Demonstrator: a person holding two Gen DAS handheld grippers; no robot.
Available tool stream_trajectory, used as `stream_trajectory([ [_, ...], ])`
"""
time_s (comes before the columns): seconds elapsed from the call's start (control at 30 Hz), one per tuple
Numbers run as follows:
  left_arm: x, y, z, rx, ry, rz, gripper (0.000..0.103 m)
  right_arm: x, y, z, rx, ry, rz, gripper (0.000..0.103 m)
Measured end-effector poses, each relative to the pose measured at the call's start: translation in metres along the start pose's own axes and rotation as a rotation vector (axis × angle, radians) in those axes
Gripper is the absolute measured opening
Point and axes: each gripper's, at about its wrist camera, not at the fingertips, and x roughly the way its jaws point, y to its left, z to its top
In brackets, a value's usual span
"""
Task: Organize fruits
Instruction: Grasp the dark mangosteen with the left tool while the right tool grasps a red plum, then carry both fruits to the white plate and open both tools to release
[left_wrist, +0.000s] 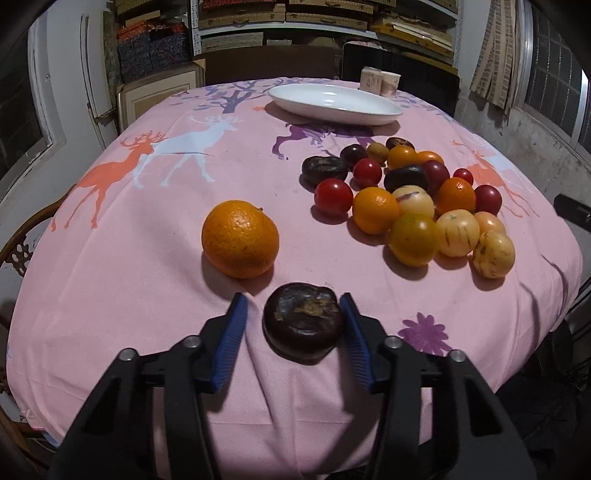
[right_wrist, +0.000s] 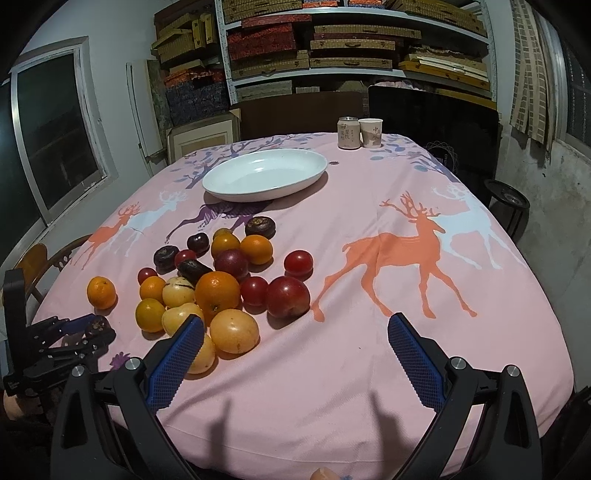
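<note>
Two grippers worked over the pink deer-print tablecloth (left_wrist: 147, 258). Left gripper (left_wrist: 293, 332) straddled a dark brown, flattened round fruit (left_wrist: 303, 326) near the front edge; right pad touching its side, left pad apart, so not yet clamped. Judged light and firm, with a smooth skin that may slip; best pinched across its widest sides. Right gripper (right_wrist: 295, 354) stood wide apart, holding nothing, beside the mixed fruit pile (right_wrist: 218, 284). White oval ceramic dish (right_wrist: 266, 173) lay empty, well beyond the pile.

L hand-held gripper (left_wrist: 294, 325) tilted down, jaws partly closed; R hand-held gripper (right_wrist: 295, 349) wide apart, empty.
</note>
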Motion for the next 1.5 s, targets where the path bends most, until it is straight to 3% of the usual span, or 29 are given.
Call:
stream_trajectory([
  [0.17,-0.009,0.003,0.001,-0.014,-0.031,-0.027,0.039,0.016,0.001,-0.012,-0.116,0.03,0.075,0.09],
  [0.47,-0.022,-0.008,0.003,0.016,-0.073,-0.07,0.039,0.06,-0.012,0.002,-0.019,0.067,0.125,0.056],
  [0.63,-0.014,-0.002,0.0,-0.003,-0.047,-0.066,0.039,0.082,0.0,0.01,-0.052,0.088,0.111,0.056],
  [0.73,-0.009,-0.001,-0.002,-0.001,-0.034,-0.062,0.039,0.09,0.008,0.009,-0.079,0.102,0.094,0.042],
  [0.87,-0.005,0.002,-0.004,-0.01,-0.027,-0.07,0.039,0.087,0.004,0.007,-0.049,0.088,0.109,0.041],
  [1.03,-0.016,0.001,0.004,-0.009,-0.073,-0.087,0.039,0.071,-0.005,0.014,-0.016,0.042,0.154,0.041],
  [1.2,-0.028,-0.002,0.028,0.003,-0.122,-0.103,0.039,0.053,-0.015,0.038,-0.016,-0.034,0.199,0.041],
  [1.3,-0.028,-0.001,0.054,0.011,-0.138,-0.107,0.039,0.053,-0.021,0.06,-0.014,-0.064,0.18,0.041],
  [1.5,0.0,-0.009,0.145,0.018,-0.169,-0.145,0.039,0.089,-0.014,0.125,-0.045,-0.108,0.153,0.042],
])
